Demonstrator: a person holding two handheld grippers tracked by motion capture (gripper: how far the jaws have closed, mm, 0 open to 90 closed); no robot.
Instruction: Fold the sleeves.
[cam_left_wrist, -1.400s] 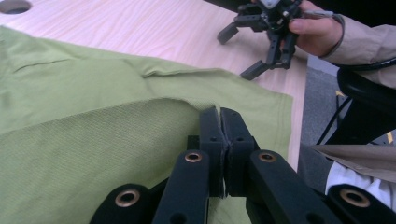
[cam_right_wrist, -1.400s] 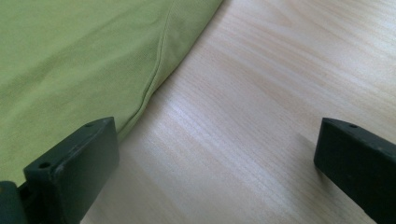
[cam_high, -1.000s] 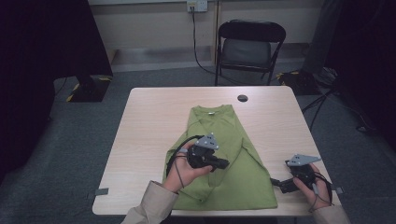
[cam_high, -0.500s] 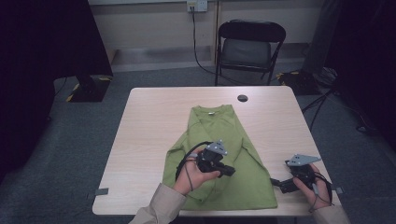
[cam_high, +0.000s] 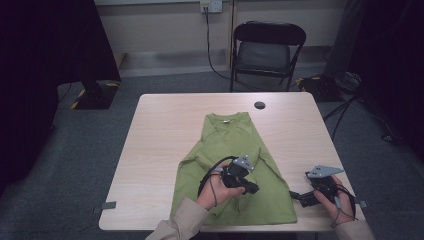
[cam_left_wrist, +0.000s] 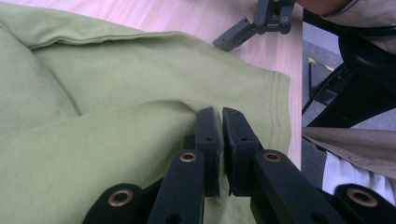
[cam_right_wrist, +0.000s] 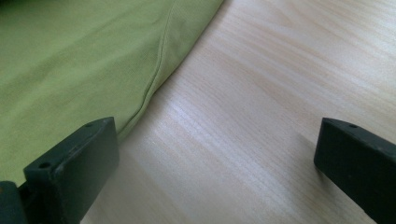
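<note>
A green T-shirt (cam_high: 230, 145) lies flat on the wooden table (cam_high: 165, 130), collar toward the far side. My left gripper (cam_high: 252, 189) is low over the shirt's near right part. In the left gripper view its jaws (cam_left_wrist: 219, 114) are pressed together, and a raised fold of the shirt (cam_left_wrist: 116, 93) runs into their tips. My right gripper (cam_high: 295, 196) rests near the table's right front corner, just off the shirt's hem. Its jaws (cam_right_wrist: 215, 154) stand wide open over bare wood, with the shirt's edge (cam_right_wrist: 159, 70) beside the left finger. The right gripper (cam_left_wrist: 233, 37) also appears farther off in the left gripper view.
A small black round object (cam_high: 259, 105) lies on the table beyond the collar. A black folding chair (cam_high: 270, 45) stands behind the table. Bare wood stretches left of the shirt. The table's front edge is close under both hands.
My left gripper has moved right and toward the near edge across the shirt, drawing cloth with it. The right gripper has stayed in place.
</note>
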